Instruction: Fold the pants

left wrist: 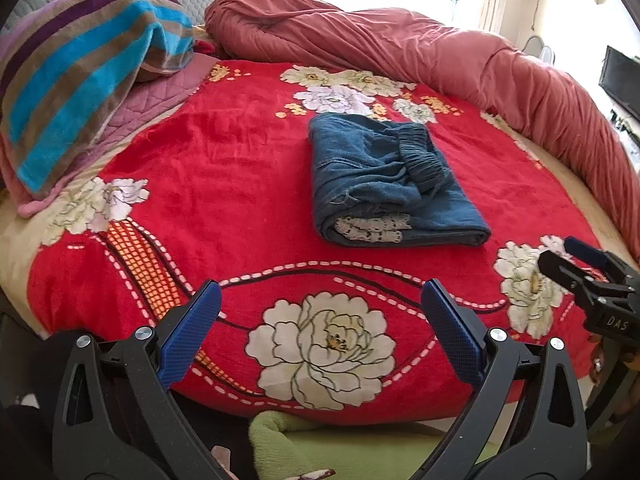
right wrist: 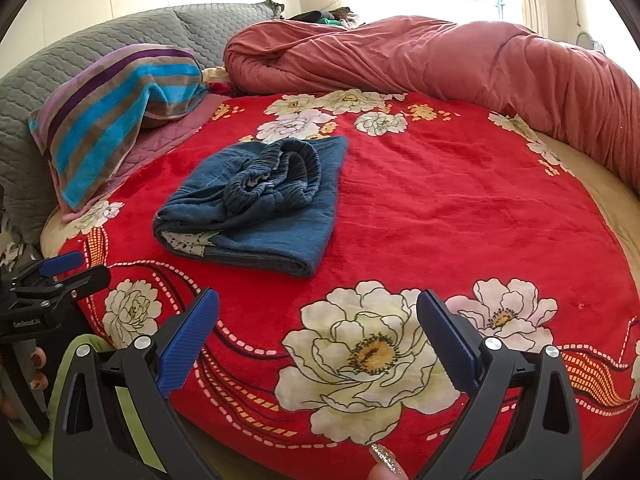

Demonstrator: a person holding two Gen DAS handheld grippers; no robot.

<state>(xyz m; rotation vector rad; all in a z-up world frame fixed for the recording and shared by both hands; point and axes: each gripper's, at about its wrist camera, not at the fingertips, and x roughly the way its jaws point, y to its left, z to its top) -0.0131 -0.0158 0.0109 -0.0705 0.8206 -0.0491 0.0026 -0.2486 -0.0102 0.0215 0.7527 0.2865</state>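
Observation:
Blue denim pants (left wrist: 384, 184) lie folded into a compact bundle on the red floral blanket (left wrist: 224, 168), elastic waistband on top. They also show in the right wrist view (right wrist: 260, 204). My left gripper (left wrist: 320, 328) is open and empty, held back near the bed's front edge, well short of the pants. My right gripper (right wrist: 318, 332) is open and empty too, near the front edge, right of the pants. Each gripper shows at the edge of the other's view: the right one (left wrist: 580, 268), the left one (right wrist: 60, 272).
A striped blue, brown and purple towel (left wrist: 80, 92) lies over a pillow at the left. A rolled salmon duvet (left wrist: 440, 48) runs along the back and right of the round bed. A grey quilted headboard (right wrist: 80, 64) stands behind. Green fabric (left wrist: 288, 444) lies below the front edge.

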